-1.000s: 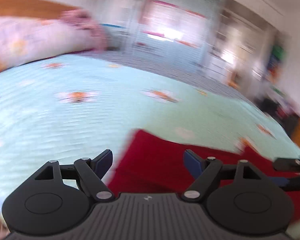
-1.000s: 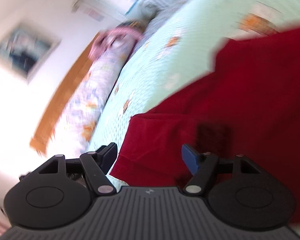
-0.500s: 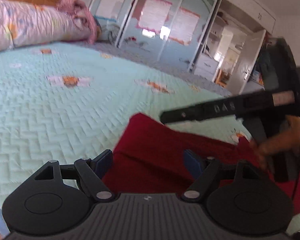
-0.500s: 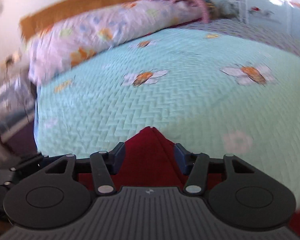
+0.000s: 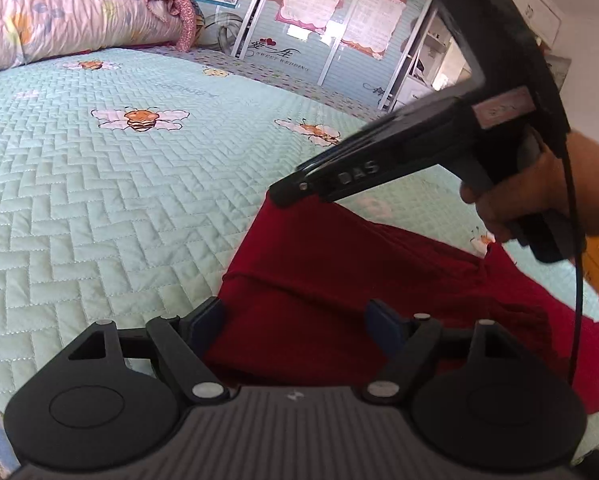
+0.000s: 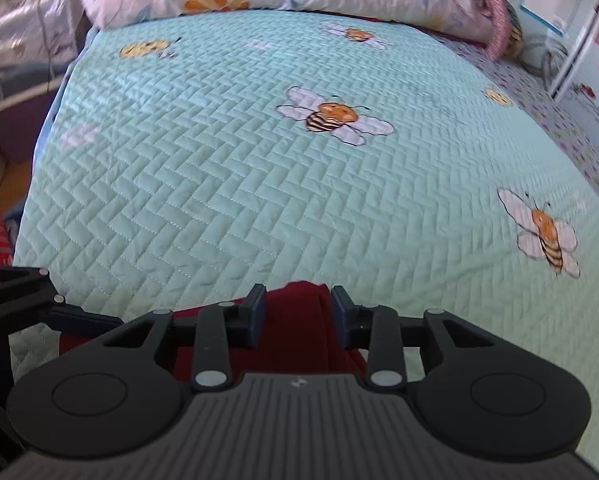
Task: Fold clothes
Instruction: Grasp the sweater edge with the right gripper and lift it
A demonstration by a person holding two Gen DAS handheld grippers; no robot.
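While the dark red knit garment [image 5: 339, 280] lies partly spread on the pale green quilted bedspread with bee motifs [image 5: 99, 184], the right gripper [image 6: 298, 312] pinches a raised corner fold between its nearly closed fingers. Left gripper [image 5: 297, 320] is spread wide over the cloth's near edge, gripping nothing. A hand [image 5: 539, 196] holds the right tool.

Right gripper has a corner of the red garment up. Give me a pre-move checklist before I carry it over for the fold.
1. Right gripper pinching the red garment corner: cannot tell; cloth sits between the jaws, which are not fully shut.
2. Corner lifted off the quilt: ok.
3. Left gripper free: ok, open over the cloth.
4. Quilt ahead clear for the fold: ok.
5. Garment lying flat: not ok, bunched at its right end.
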